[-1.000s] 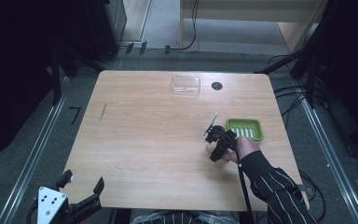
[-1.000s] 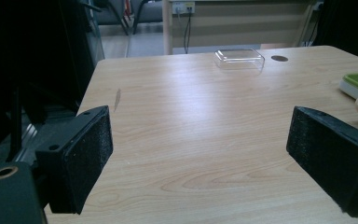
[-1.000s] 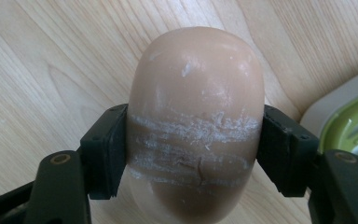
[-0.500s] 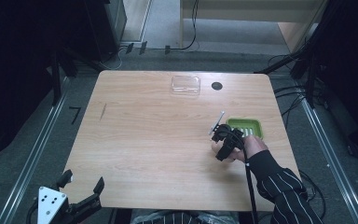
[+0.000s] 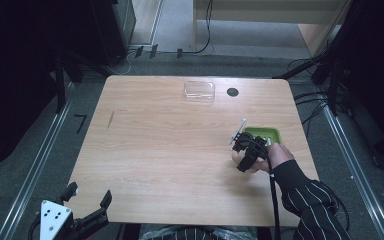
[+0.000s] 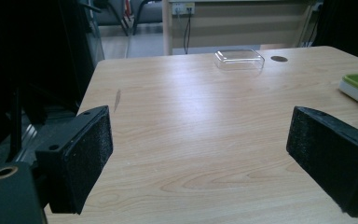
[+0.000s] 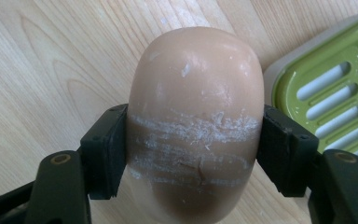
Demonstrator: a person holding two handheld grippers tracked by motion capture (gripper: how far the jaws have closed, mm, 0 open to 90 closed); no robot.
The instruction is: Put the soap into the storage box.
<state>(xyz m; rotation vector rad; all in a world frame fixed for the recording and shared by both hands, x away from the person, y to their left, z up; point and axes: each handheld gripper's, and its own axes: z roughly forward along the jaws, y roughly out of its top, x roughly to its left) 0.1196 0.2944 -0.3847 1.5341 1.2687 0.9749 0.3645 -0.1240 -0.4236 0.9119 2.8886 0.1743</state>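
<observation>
My right fingers (image 7: 193,154) are clamped on a tan oval soap bar (image 7: 196,116), one black pad pressed flat against each long side. White scrape marks run across the bar's middle between the pads. The bar sits over bare wood, just beside the near-left corner of the green soap dish (image 7: 326,88), whose slotted floor shows at the right of the right gripper view; I cannot tell whether the bar touches the wood.

In the high view the right gripper (image 5: 247,152) is at the right side of the desk (image 5: 155,150), with my hand (image 5: 279,156) behind it and a striped sleeve (image 5: 310,200) running off toward the near right corner. The green dish (image 5: 270,132) lies just on the far side of the gripper, close to the desk's right edge. A thin pale rod (image 5: 238,131) sticks up from the gripper toward the far side.

My left fingers (image 6: 205,154) stand wide apart with nothing between them, hanging at the near left edge of the desk (image 5: 87,210) and pointed across it.

Farther out, a clear plastic lid (image 5: 199,91) rests near the far edge, with a small dark round hole (image 5: 232,92) just right of it. A short dark mark (image 5: 110,119) shows on the wood at far left.
</observation>
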